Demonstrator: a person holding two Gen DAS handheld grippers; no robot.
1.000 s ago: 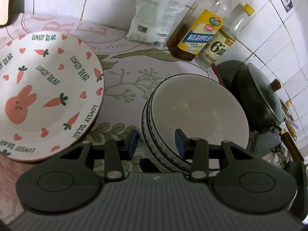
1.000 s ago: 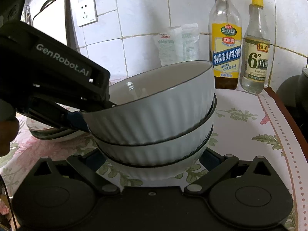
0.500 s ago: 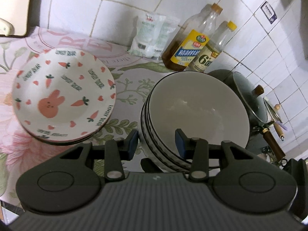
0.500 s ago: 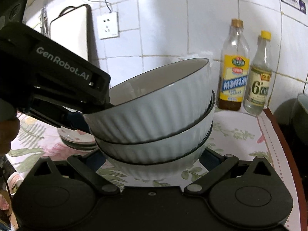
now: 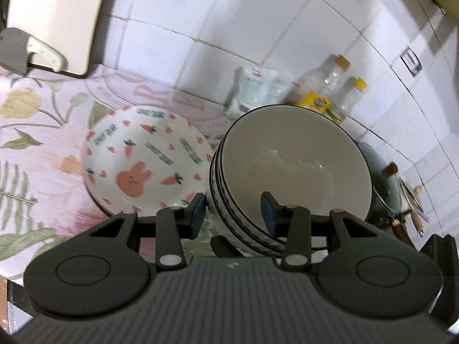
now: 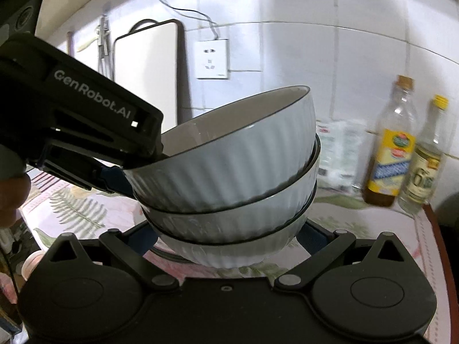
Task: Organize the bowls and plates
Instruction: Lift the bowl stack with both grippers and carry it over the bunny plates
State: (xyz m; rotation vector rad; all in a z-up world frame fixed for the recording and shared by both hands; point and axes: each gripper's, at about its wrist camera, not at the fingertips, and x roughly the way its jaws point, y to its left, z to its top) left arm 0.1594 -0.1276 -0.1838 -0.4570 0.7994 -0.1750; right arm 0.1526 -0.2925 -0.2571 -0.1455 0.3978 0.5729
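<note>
A stack of three white ribbed bowls (image 5: 292, 169) with dark rims is held up off the counter, tilted. My left gripper (image 5: 233, 209) is shut on the near rims of the bowl stack, one finger inside the top bowl, one outside. In the right wrist view my right gripper (image 6: 226, 239) is shut on the bottom bowl of the stack (image 6: 229, 177) from either side, and the left gripper (image 6: 109, 172) shows at the left, clamping the rim. A stack of plates (image 5: 146, 162) printed with carrots and a rabbit lies on the floral counter cloth (image 5: 34, 154), left of and below the bowls.
Two bottles (image 6: 391, 149) and a white bag (image 6: 338, 149) stand against the tiled wall. A dark wok with a lid (image 5: 384, 183) is at the right. A cutting board (image 5: 54, 20) and a knife (image 5: 31, 51) lean at the back left. A wall socket (image 6: 212, 63) is behind.
Both grippers have lifted the bowl stack higher above the counter; the plates, bottles and cloth now look smaller and farther below. The grips have not changed.
</note>
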